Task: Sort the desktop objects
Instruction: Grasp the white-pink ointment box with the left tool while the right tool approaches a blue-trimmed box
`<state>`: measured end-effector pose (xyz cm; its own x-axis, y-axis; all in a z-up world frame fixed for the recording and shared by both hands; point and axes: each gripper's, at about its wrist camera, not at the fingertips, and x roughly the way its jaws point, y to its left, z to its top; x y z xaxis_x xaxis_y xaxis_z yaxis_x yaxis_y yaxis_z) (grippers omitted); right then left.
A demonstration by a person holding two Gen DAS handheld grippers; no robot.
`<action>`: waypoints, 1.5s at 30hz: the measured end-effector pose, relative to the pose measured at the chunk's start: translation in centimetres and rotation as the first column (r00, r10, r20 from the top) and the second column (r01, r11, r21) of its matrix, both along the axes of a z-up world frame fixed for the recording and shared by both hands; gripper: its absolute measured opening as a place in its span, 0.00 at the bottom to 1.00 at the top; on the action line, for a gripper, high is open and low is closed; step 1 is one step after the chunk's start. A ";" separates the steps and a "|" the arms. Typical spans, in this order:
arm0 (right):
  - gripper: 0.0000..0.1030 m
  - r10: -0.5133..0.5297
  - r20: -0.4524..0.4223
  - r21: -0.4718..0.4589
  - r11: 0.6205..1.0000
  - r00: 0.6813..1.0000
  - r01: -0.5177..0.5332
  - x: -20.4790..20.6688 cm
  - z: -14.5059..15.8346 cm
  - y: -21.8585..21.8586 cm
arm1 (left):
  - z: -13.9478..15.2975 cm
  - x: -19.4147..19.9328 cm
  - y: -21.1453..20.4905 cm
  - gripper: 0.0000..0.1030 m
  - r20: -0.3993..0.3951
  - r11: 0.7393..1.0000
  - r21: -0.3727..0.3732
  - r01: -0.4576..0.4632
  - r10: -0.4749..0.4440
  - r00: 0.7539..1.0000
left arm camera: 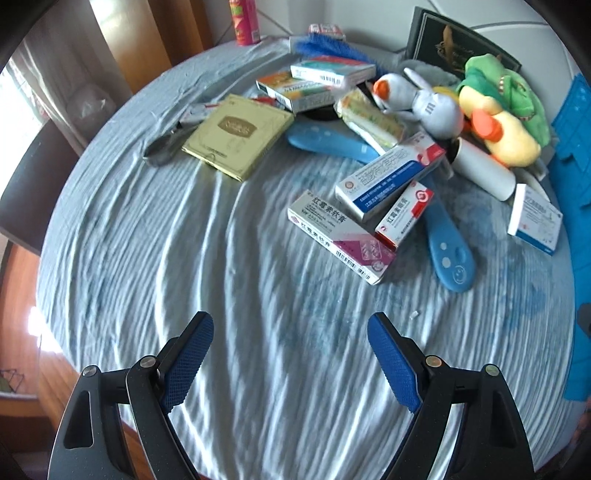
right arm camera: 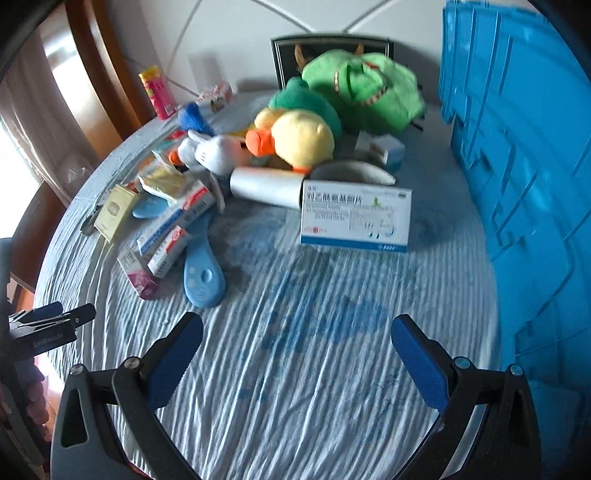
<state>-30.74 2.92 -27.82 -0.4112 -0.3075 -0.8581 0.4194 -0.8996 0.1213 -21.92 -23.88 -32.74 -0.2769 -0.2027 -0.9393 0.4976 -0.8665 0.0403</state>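
A round table with a blue-grey cloth (left arm camera: 221,258) carries a clutter of objects. Several medicine boxes lie mid-table: a white and purple one (left arm camera: 340,236), a blue and white one (left arm camera: 391,175). A white and blue box (right arm camera: 355,216) stands nearest my right gripper. Plush toys sit behind: a yellow duck (right arm camera: 301,138), a white rabbit (left arm camera: 421,99), a green toy (right arm camera: 365,92). A blue slipper-shaped piece (right arm camera: 203,277) and a white roll (right arm camera: 266,186) lie there too. My left gripper (left arm camera: 291,325) is open and empty over bare cloth. My right gripper (right arm camera: 297,326) is open and empty.
A blue plastic crate (right arm camera: 517,166) stands at the table's right. A gold flat box (left arm camera: 238,134), a red can (left arm camera: 243,20) and a dark framed picture (left arm camera: 454,40) stand toward the back. The left gripper's body (right arm camera: 48,325) shows at the right view's left edge.
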 end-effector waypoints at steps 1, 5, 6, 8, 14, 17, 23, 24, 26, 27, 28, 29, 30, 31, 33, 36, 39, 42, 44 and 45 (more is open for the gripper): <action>1.00 0.004 0.006 -0.005 1.000 1.000 -0.004 -0.2 -0.3 0.0 | -0.3 -0.4 0.0 0.83 -0.002 1.000 0.004 -0.001 0.001 1.000; 1.00 -0.005 0.039 -0.001 1.000 0.999 0.005 -1.4 -2.4 0.2 | -1.9 -2.3 -0.3 0.83 0.003 1.000 0.023 -0.005 0.005 1.000; 1.00 -0.017 0.057 -0.005 1.000 0.998 0.017 -1.8 -3.0 0.3 | -2.3 -2.9 -0.4 0.83 0.007 1.000 0.028 -0.005 0.005 1.000; 1.00 -0.038 0.075 -0.012 0.999 0.996 0.039 -2.4 -3.5 0.6 | -3.0 -3.9 -0.4 0.83 -0.002 0.999 0.050 0.007 -0.007 1.000; 1.00 -0.131 0.076 0.030 0.991 0.989 0.129 -5.5 -4.5 1.2 | -4.5 -6.6 -0.6 0.84 -0.029 0.996 0.086 0.027 -0.025 0.999; 1.00 -0.153 0.051 0.064 0.987 0.987 0.150 -7.5 -4.4 0.9 | -4.7 -7.5 -1.1 0.84 -0.032 0.995 0.093 0.039 -0.036 0.999; 1.00 -0.155 -0.034 0.051 0.986 0.987 0.156 -13.0 -2.6 -0.3 | -5.4 -8.3 -1.8 0.84 -0.003 0.994 0.101 0.043 -0.043 0.999; 1.00 -0.154 -0.034 0.049 0.987 0.987 0.156 -14.2 -2.7 -0.5 | -5.5 -8.5 -2.0 0.84 0.001 0.994 0.102 0.044 -0.044 0.999; 1.00 -0.146 -0.039 0.062 0.987 0.988 0.149 -15.9 -3.2 -0.9 | -5.7 -8.8 -2.2 0.84 0.011 0.994 0.104 0.046 -0.047 0.999; 1.00 -0.141 -0.042 0.074 0.987 0.989 0.144 -17.0 -3.6 -1.1 | -5.7 -9.0 -2.1 0.84 0.018 0.995 0.080 0.059 -0.060 0.998; 1.00 -0.143 -0.036 0.083 0.986 0.989 0.145 -17.6 -3.9 -1.2 | -5.7 -9.0 -2.1 0.84 0.021 0.995 0.074 0.063 -0.065 0.998; 1.00 -0.157 -0.009 0.097 0.983 0.988 0.157 -18.2 -4.5 -1.1 | -5.7 -9.0 -2.2 0.84 0.025 0.995 0.068 0.067 -0.068 0.997; 1.00 -0.171 0.020 0.111 0.980 0.985 0.168 -18.9 -5.2 -1.0 | -5.7 -8.9 -2.4 0.84 0.025 0.996 0.067 0.066 -0.068 0.997; 1.00 -0.171 0.061 0.098 0.981 0.983 0.165 -18.8 -5.7 -0.8 | -5.6 -8.8 -2.7 0.84 0.026 0.996 0.067 0.065 -0.067 0.997; 1.00 -0.161 0.128 0.077 0.985 0.979 0.152 -18.1 -6.7 -0.7 | -5.5 -8.5 -3.3 0.84 0.027 0.996 0.060 0.060 -0.062 0.998; 1.00 -0.120 0.189 0.064 0.992 0.975 0.110 -15.4 -7.5 -1.3 | -5.2 -8.0 -4.3 0.84 0.032 0.998 0.038 0.060 -0.061 0.998; 1.00 -0.068 0.189 0.045 0.997 0.980 0.061 -11.9 -7.4 -2.4 | -5.1 -7.7 -4.8 0.84 0.034 0.997 0.032 0.068 -0.069 0.997; 1.00 -0.022 0.204 0.005 1.000 0.979 0.022 -9.3 -7.1 -3.2 | -4.7 -7.5 -5.1 0.84 0.038 0.997 0.026 0.078 -0.079 0.996; 1.00 0.000 0.214 -0.027 1.000 0.977 0.006 -8.0 -6.8 -3.5 | -4.3 -7.5 -5.0 0.84 0.033 0.996 0.021 0.089 -0.089 0.995; 1.00 -0.013 0.202 -0.024 1.000 0.979 0.018 -7.9 -6.5 -3.2 | -4.4 -7.6 -4.8 0.84 0.023 0.996 0.024 0.091 -0.092 0.996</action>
<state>-38.67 -0.26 -34.33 -0.2358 -0.3252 -0.9158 0.3699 -0.9014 0.2249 -29.51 -28.65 -37.15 -0.2704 -0.1563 -0.9500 0.4155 -0.9091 0.0313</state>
